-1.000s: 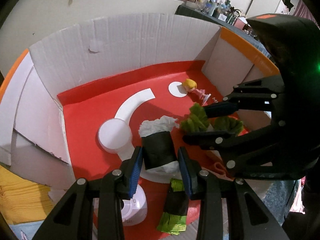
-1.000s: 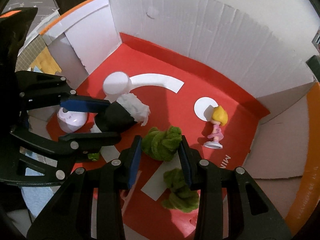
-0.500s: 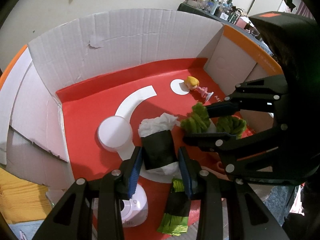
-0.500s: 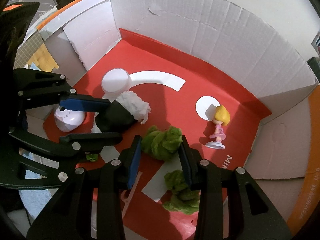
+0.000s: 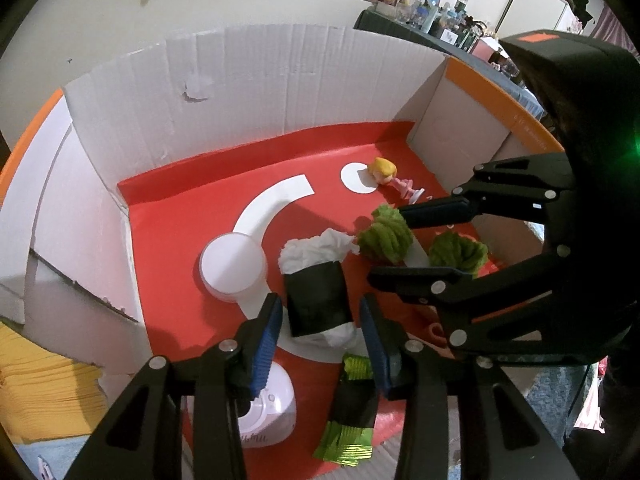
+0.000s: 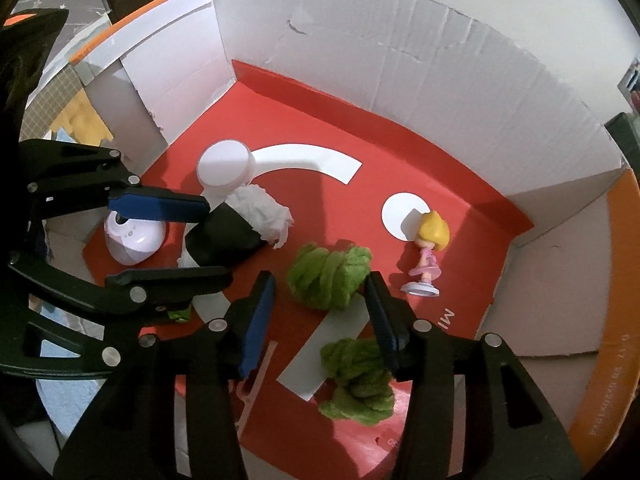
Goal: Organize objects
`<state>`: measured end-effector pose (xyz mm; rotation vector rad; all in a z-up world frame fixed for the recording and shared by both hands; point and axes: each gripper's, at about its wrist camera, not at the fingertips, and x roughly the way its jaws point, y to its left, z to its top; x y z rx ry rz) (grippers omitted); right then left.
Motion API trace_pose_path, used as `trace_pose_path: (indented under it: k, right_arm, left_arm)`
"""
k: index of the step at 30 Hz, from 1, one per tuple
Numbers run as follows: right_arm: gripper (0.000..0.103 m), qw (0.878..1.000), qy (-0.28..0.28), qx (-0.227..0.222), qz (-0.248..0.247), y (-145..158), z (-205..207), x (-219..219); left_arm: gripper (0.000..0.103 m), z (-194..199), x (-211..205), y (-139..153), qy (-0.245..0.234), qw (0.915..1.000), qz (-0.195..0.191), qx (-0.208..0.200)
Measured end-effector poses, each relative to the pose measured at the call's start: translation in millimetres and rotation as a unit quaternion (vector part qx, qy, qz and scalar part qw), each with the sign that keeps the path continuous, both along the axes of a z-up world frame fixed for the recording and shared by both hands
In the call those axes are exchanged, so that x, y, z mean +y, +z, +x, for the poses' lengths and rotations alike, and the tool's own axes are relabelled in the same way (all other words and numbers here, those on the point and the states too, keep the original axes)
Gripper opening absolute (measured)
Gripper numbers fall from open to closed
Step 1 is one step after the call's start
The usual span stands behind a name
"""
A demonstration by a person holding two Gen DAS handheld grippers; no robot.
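Note:
A white cardboard box with a red floor (image 5: 180, 240) (image 6: 400, 152) holds the objects. A black-wrapped white bundle (image 5: 318, 292) (image 6: 236, 232) lies on the floor. My left gripper (image 5: 322, 328) (image 6: 168, 240) is open, its jaws either side of the bundle and apart from it. A green yarn ball (image 6: 328, 276) (image 5: 386, 236) lies between the open jaws of my right gripper (image 6: 320, 308) (image 5: 404, 240), untouched. A second green yarn ball (image 6: 360, 376) (image 5: 458, 252) lies nearer, under the right finger.
A white round cup (image 5: 234, 266) (image 6: 226, 168) stands left. A blonde doll figure (image 6: 428, 256) (image 5: 390, 176) stands by the right wall. A white rounded device (image 5: 268, 412) (image 6: 134, 234) and a green-black packet (image 5: 352, 404) lie at the near edge. Pink scissors (image 6: 256, 372) lie below.
Both grippers have lifted slightly and drawn back from the box floor; the objects look a little farther. Both stay open and nothing was picked up.

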<state>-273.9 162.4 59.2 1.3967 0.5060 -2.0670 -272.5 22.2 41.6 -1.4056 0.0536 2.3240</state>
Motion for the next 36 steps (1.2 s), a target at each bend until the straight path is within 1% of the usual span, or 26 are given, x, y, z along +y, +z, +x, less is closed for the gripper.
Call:
trace_pose_path:
  k: [20, 24, 33, 36]
  right_arm:
    - [0.046, 1.000, 0.004, 0.006, 0.006, 10.6, 10.3, 1.9]
    - [0.046, 1.000, 0.003, 0.007, 0.006, 11.8, 12.7, 3.7]
    - [0.046, 1.000, -0.001, 0.019, 0.004, 27.9, 22.6, 7.0]
    - [0.046, 1.000, -0.001, 0.026, 0.002, 37.9, 32.0, 8.4]
  left_arm:
    - [0.043, 2.1, 1.3, 6.3, -0.001, 1.0000, -0.001, 0.003]
    - [0.043, 8.3, -1.9, 8.5, -0.001, 1.0000, 0.000, 0.005]
    - [0.043, 12.4, 5.0, 14.2, 0.001, 0.9999, 0.001, 0.017]
    - [0.043, 19.7, 5.1, 22.6, 0.003, 0.9997, 0.002, 0.026]
